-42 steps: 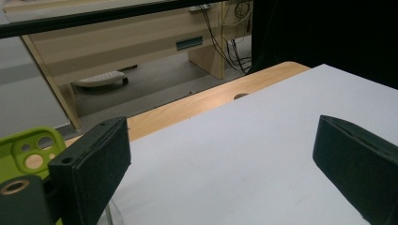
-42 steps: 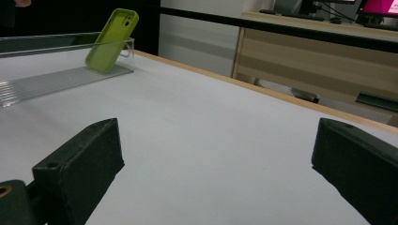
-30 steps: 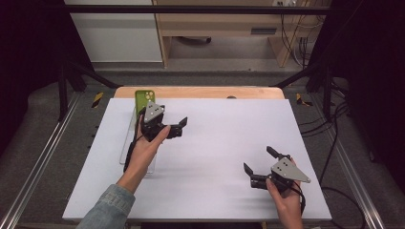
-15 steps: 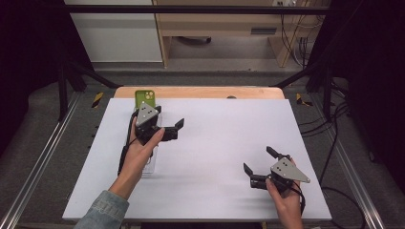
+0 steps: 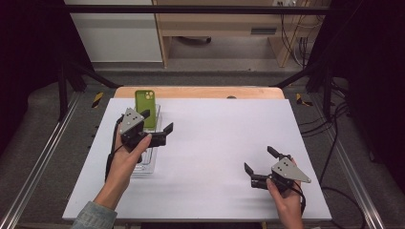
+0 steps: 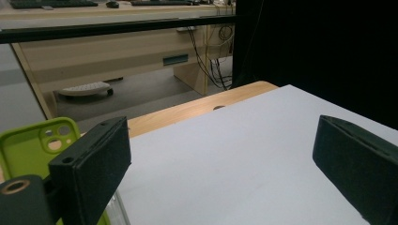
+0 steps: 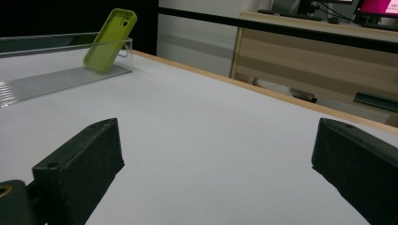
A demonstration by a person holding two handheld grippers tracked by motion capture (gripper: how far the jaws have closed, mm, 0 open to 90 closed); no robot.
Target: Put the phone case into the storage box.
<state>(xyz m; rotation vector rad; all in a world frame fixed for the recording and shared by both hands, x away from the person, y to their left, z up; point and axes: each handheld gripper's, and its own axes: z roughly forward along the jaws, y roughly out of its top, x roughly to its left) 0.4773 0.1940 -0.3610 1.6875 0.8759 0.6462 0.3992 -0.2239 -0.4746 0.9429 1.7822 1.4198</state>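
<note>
White board is covering the bench (image 5: 215, 157), with wooden desks and trailing cables standing in the room behind it. One green phone case (image 5: 145, 108) is leaning upright against the far end wall of one clear plastic tray (image 5: 145, 164), and two claws are working above the board.

The left claw (image 5: 157, 128) is hanging over the tray with its jaws spread wide and nothing between them; the case is sitting just beyond and to the left of it, close to the left jaw in the left gripper view (image 6: 33, 145). The right claw (image 5: 260, 162) is resting low over bare board, well apart from the tray, jaws likewise spread and empty; the case (image 7: 109, 40) and tray (image 7: 56, 77) are lying far ahead and to its left.

Judging by this, the reach for the case is in hand and the grip is not yet made. The next move is likely calling for the left claw to swing left, bracket the case's edges and close gently, since the thin case may tip or slide along the tray wall.
</note>
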